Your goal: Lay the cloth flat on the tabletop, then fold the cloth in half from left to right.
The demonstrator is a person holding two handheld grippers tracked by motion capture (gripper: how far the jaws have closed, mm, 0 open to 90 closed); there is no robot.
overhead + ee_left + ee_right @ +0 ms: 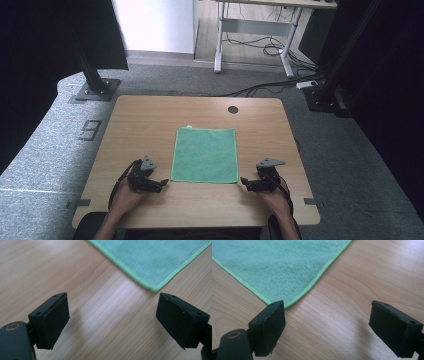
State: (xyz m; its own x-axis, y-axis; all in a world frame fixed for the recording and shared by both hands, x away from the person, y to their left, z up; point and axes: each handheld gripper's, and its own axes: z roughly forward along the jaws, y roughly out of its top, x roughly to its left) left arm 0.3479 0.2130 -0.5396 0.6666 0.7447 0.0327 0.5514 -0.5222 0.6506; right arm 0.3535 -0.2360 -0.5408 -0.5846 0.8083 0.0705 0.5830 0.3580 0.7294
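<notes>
Approaching: both grippers sit low over the near part of the table, one on each side of the green cloth, each aimed at one of its near corners.
Cloth: it lies flat and spread out in the middle of the table, nearer the near edge than the far one; nothing touches it.
Left gripper: jaws spread wide with only bare wood between them; in the left gripper view the cloth's near left corner lies just ahead of the gripper.
Right gripper: released too, holding nothing; in the right gripper view the near right corner lies just beside one jaw of the gripper, apparently not yet between the pads.
Step in hand: most likely lining up to pinch the two near corners, perhaps for a fold.
Next move: each gripper probably needs to slide in until a corner sits between its pads, then close on the thin edge close to the wood.
</notes>
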